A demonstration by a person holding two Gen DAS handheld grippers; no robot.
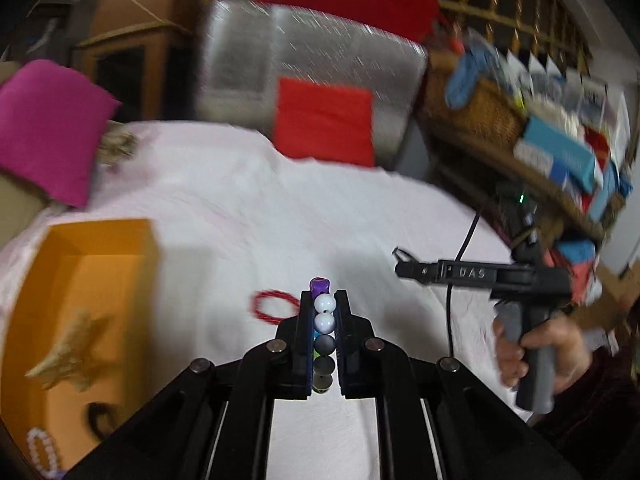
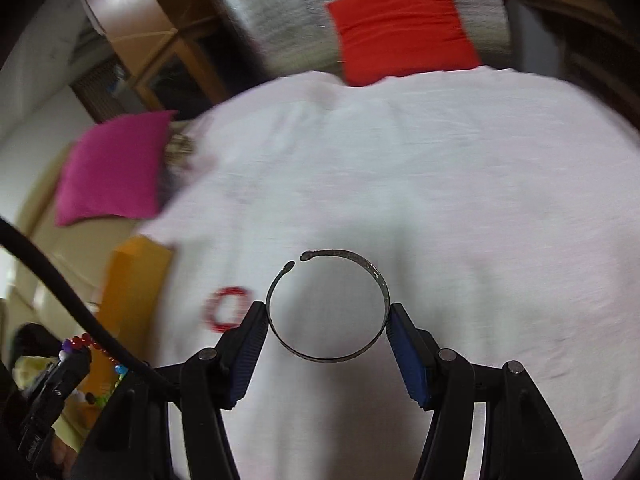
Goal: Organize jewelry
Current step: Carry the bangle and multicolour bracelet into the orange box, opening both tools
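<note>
1. We see our left gripper (image 1: 324, 300) pressed together on a beaded bracelet (image 1: 324, 322): white, dark and purple beads line up in the narrow gap between its two fingers, clear of the surface below.
2. Our right gripper (image 2: 327, 316) pinches a silver open bangle (image 2: 380, 280) by its two sides, one pad against each edge, with the bangle's gap turned away toward the upper left. The bangle hangs above the cloth.
3. Below both grippers spreads a white cloth (image 1: 240, 208) over what seems to be a bed or tabletop; we cannot tell which.
4. A red corded bracelet (image 1: 272, 306) lies flat on the cloth, just left of the left gripper's tips.
5. An orange box (image 1: 100, 240) sits at the cloth's left edge. Inside it we make out a pale star-shaped piece (image 1: 70, 356), a dark ring (image 1: 98, 416) and a white beaded bracelet (image 1: 42, 450).
6. A pink cushion (image 1: 48, 128) rests at the far left of the cloth, and a red cushion (image 1: 324, 120) leans at the far edge.
7. Both views are blurred, so finer detail is lost.
</note>
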